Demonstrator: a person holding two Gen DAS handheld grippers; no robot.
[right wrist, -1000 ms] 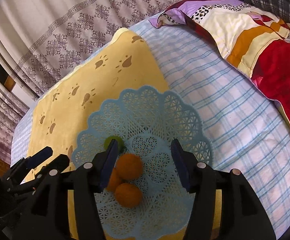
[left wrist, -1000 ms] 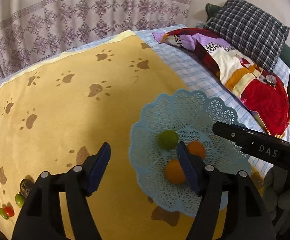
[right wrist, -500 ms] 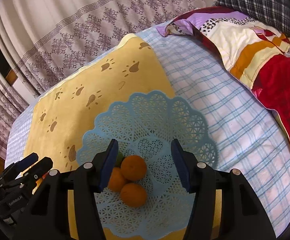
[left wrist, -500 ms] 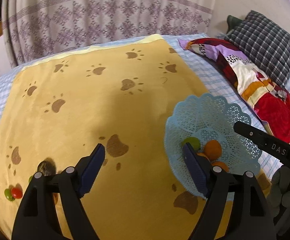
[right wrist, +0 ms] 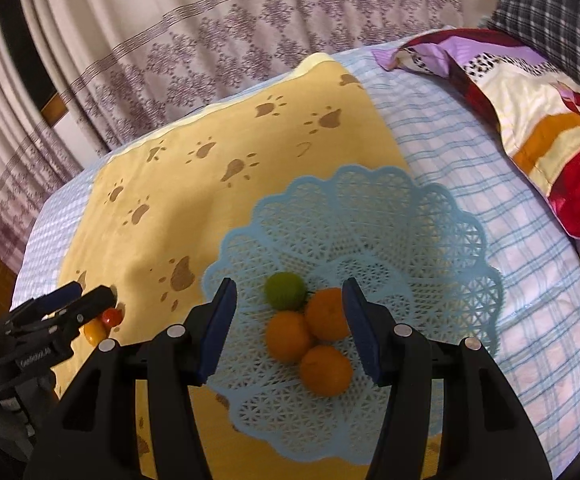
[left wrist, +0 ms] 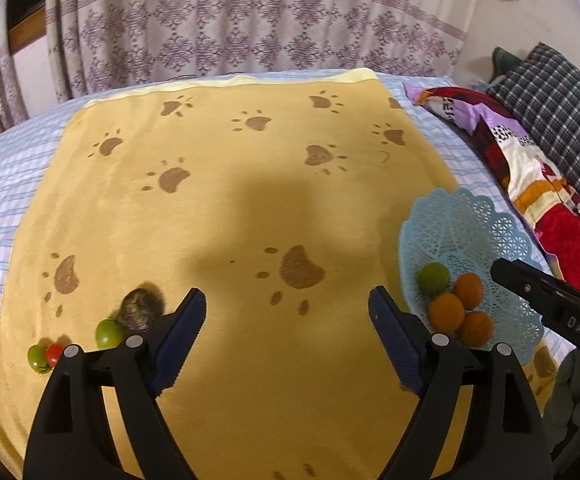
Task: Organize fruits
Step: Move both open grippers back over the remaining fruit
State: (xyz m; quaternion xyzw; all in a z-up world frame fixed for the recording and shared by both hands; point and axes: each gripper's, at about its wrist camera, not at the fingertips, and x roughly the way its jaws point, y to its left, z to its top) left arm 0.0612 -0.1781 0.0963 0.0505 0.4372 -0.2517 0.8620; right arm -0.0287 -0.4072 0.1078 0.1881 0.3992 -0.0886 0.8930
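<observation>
My left gripper (left wrist: 285, 320) is spread wide and holds nothing, hovering over a yellow blanket (left wrist: 229, 200) printed with brown paw marks. My right gripper (right wrist: 287, 304) is also parted wide and holds nothing, poised above a pale blue lattice basket (right wrist: 430, 232) that sits at the blanket's right edge, partly on the blue checked bedsheet (right wrist: 470, 152) beneath. In the basket lie three oranges (right wrist: 324, 364) bunched together, with one green fruit (right wrist: 285, 290) touching them on the far left side. On the near left part of the blanket, just beside my left gripper's left finger, sit a small green fruit (left wrist: 107, 332) and a dark fuzzy brown fruit (left wrist: 139, 306) touching it. Further left, near the blanket's edge, another small green fruit (left wrist: 37, 356) and a small red one (left wrist: 54, 353) lie pressed together. A broad shadow falls across the middle of the blanket. To the right, along the bed, lies a bright pillow (left wrist: 550, 208) in red, purple, cream and orange, and beyond it a dark plaid cushion (left wrist: 554, 100). At the far side of the bed hangs a pale curtain (left wrist: 249, 28) with purple snowflake-like patterns.
</observation>
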